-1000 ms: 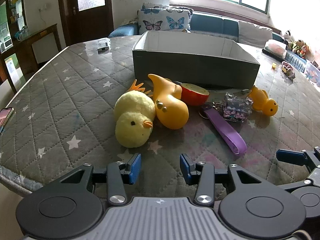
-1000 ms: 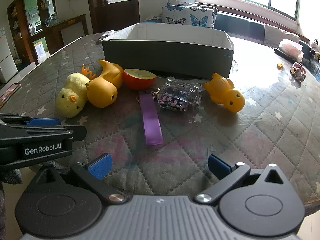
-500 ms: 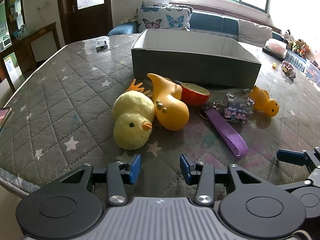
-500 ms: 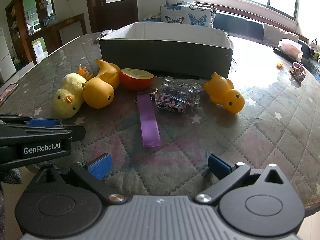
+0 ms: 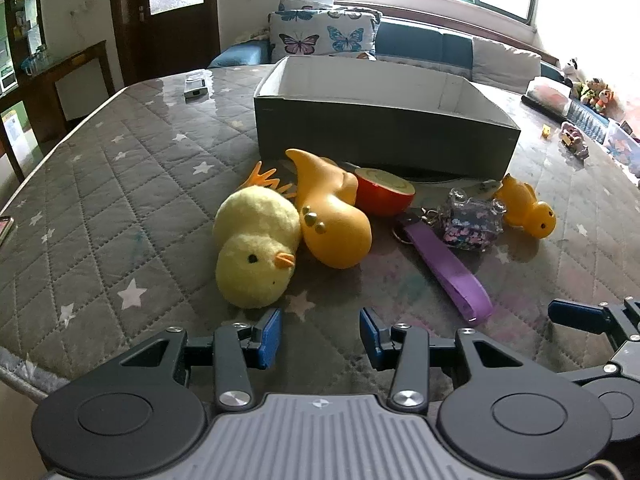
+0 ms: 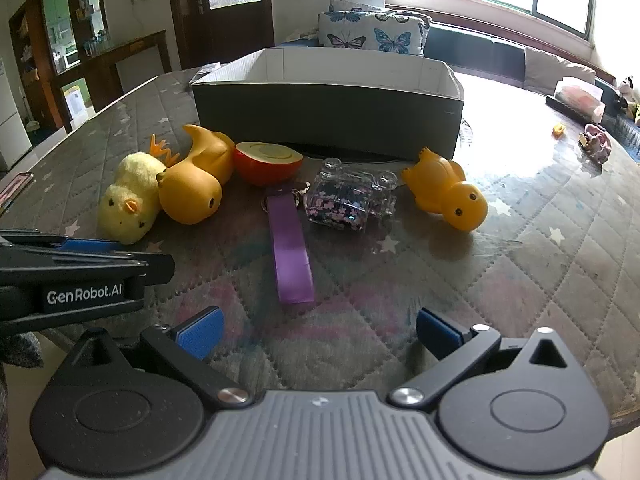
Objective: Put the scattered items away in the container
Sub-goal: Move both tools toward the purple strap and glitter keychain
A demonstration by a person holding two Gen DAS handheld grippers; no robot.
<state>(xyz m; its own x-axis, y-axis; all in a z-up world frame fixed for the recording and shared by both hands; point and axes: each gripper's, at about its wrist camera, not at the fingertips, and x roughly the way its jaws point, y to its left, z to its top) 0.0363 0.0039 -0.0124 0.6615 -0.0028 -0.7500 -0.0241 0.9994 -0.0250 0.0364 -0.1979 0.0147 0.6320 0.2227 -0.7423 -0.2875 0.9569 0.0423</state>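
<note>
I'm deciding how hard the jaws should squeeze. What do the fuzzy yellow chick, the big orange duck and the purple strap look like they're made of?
Fuzzy yellow chick: plush fabric with a matte, fuzzy nap, probably soft.
Big orange duck: smooth, slightly glossy rubber or vinyl, judging by its soft highlights.
Purple strap: flat woven or faux-leather band with a faint sheen; hard to tell which.
</note>
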